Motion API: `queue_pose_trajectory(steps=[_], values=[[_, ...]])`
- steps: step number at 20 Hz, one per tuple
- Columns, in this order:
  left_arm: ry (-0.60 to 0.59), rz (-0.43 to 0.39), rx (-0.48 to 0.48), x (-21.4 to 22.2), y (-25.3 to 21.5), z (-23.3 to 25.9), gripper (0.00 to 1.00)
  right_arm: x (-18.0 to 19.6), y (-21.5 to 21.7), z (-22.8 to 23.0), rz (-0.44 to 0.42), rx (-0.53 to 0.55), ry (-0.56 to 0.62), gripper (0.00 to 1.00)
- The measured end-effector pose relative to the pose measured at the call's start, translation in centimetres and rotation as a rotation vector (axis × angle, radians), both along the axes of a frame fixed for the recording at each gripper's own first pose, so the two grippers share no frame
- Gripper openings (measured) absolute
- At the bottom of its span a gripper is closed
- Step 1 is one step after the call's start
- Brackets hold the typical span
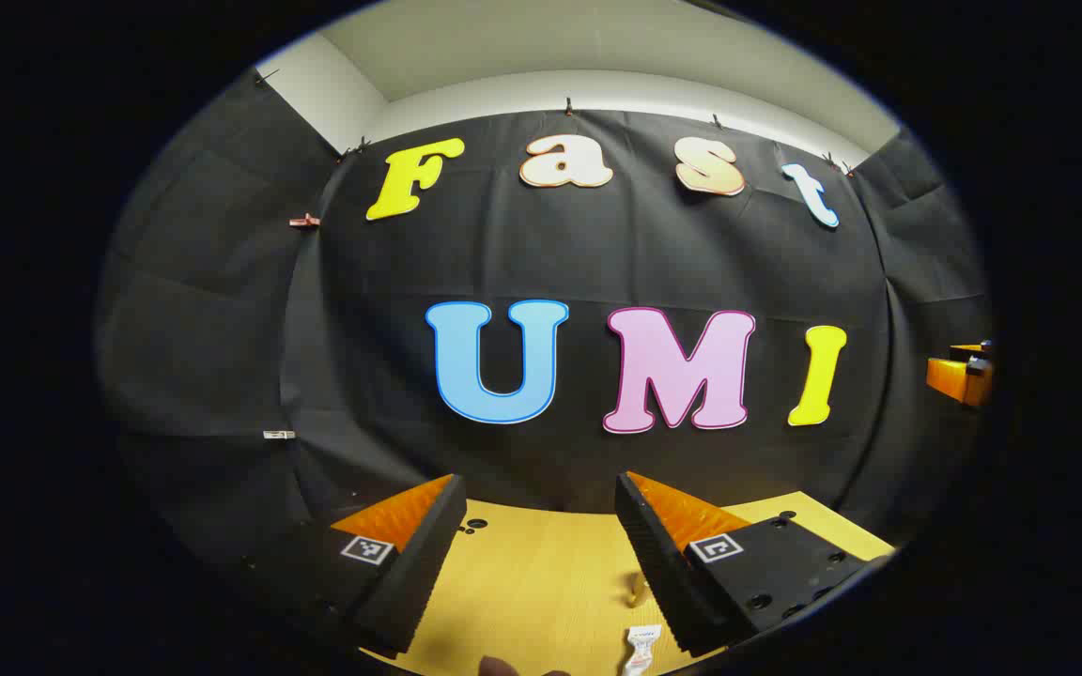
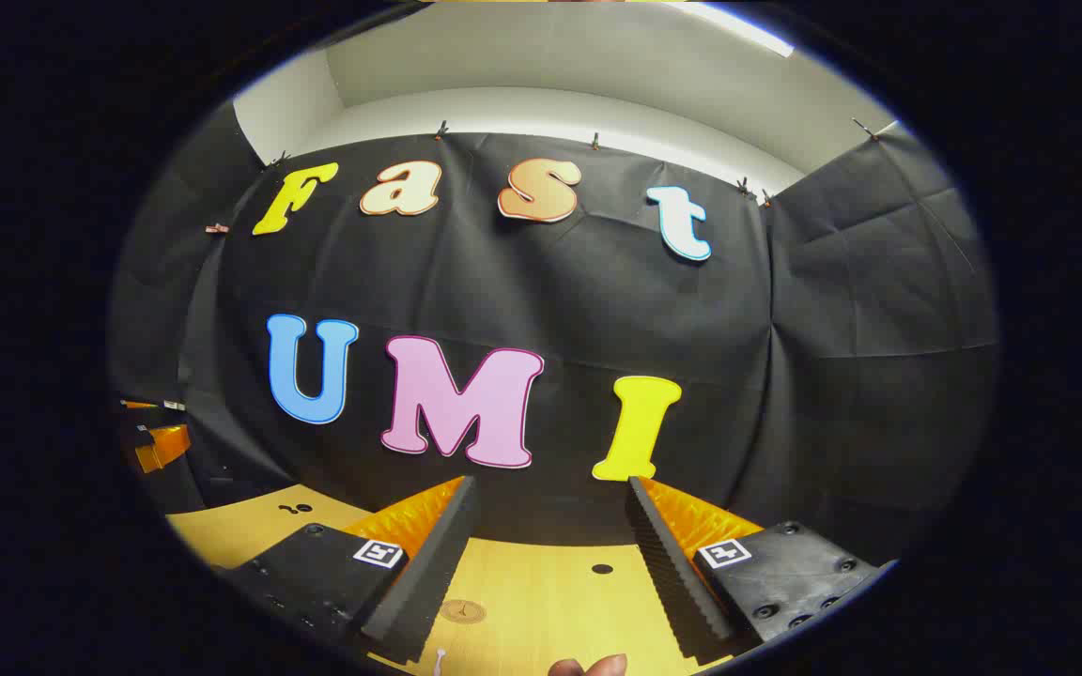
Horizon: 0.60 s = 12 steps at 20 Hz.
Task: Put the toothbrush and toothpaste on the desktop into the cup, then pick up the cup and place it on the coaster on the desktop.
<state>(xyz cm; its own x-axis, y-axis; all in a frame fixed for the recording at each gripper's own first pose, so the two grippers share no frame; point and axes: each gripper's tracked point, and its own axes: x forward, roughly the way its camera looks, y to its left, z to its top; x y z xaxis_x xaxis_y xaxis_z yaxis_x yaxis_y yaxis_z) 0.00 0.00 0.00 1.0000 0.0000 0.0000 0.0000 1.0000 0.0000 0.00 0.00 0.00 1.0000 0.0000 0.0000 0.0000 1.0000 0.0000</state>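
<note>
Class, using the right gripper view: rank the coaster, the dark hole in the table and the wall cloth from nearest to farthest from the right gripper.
1. Coaster: on the table, low and left of centre.
2. Hole: farther along the table, to the right.
3. Wall cloth: beyond the table's far edge.

In the left gripper view I see the desktop (image 1: 541, 582) below, with the booth wall (image 1: 597, 253) behind it; the toothpaste (image 1: 641, 648) lies on the desktop at the bottom, just beside my right finger; the other gripper (image 1: 959, 376) is far right. In the right gripper view the coaster (image 2: 463, 611) lies on the desktop between my fingers, nearer the left one; the toothbrush (image 2: 439, 661) tip is in front of it.
</note>
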Motion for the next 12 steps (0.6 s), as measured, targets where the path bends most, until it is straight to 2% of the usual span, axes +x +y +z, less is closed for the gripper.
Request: queue_pose_trajectory(steps=[1, 12], values=[[0.004, 0.004, 0.001, 0.1, 0.2, -0.2, 0.98, 0.0, 0.1, -0.2, 0.004, 0.000, 0.004, 0.97], [0.024, -0.013, 0.037, -0.3, -1.1, -0.8, 0.99, 0.0, 1.1, -1.9, 0.038, 0.006, 0.035, 0.97]])
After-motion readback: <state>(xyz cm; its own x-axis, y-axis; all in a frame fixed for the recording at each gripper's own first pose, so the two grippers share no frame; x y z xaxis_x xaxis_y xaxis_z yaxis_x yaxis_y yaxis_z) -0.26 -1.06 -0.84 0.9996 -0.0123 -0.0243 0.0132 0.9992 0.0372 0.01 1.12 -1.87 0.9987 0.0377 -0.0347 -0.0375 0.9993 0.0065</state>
